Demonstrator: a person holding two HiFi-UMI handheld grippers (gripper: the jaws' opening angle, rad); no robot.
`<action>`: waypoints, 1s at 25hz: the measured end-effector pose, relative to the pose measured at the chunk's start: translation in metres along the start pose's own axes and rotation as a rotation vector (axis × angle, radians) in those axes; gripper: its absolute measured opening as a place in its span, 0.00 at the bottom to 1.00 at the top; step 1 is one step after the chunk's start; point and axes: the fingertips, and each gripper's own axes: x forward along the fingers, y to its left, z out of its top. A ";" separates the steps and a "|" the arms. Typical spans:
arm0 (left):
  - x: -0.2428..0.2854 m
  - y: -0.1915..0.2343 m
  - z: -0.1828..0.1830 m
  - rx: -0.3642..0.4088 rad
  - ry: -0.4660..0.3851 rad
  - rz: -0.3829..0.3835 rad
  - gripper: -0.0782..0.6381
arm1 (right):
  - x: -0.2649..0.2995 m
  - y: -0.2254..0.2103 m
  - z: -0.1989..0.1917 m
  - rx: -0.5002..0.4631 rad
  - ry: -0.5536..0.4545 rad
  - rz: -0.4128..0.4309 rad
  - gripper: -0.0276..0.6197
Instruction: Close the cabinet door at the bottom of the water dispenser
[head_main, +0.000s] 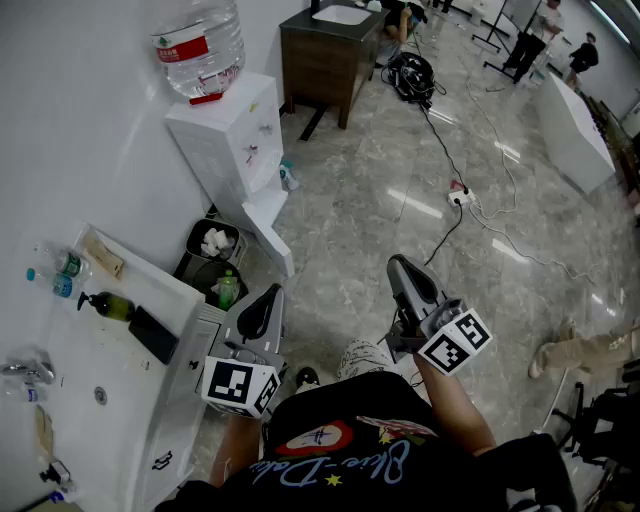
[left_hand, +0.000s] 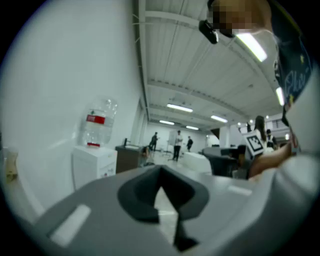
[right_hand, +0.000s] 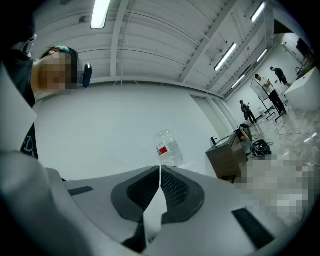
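The white water dispenser (head_main: 228, 135) stands against the wall at the upper left, with a clear bottle (head_main: 200, 42) on top. Its bottom cabinet door (head_main: 270, 232) hangs open, swung out over the floor. My left gripper (head_main: 272, 293) is shut and empty, held well short of the door. My right gripper (head_main: 396, 264) is also shut and empty, out over the floor to the right of the door. In the left gripper view the dispenser (left_hand: 93, 164) shows far off beyond the closed left gripper (left_hand: 160, 173). Past the closed right gripper (right_hand: 160, 169) only the bottle (right_hand: 170, 148) shows.
Two dark waste bins (head_main: 210, 262), one holding a green bottle (head_main: 228, 290), sit between the dispenser and a white sink counter (head_main: 130, 300) at the left. A brown cabinet (head_main: 325, 55) stands behind. Cables and a power strip (head_main: 458, 197) cross the marble floor.
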 end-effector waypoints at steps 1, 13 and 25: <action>0.010 0.001 -0.002 -0.006 0.000 -0.002 0.10 | 0.006 -0.007 0.001 -0.005 0.003 0.010 0.07; 0.182 0.051 0.001 -0.015 0.020 0.106 0.10 | 0.136 -0.142 0.019 -0.088 0.082 0.228 0.07; 0.273 0.082 -0.007 -0.018 0.107 0.323 0.10 | 0.216 -0.254 0.029 -0.104 0.198 0.402 0.07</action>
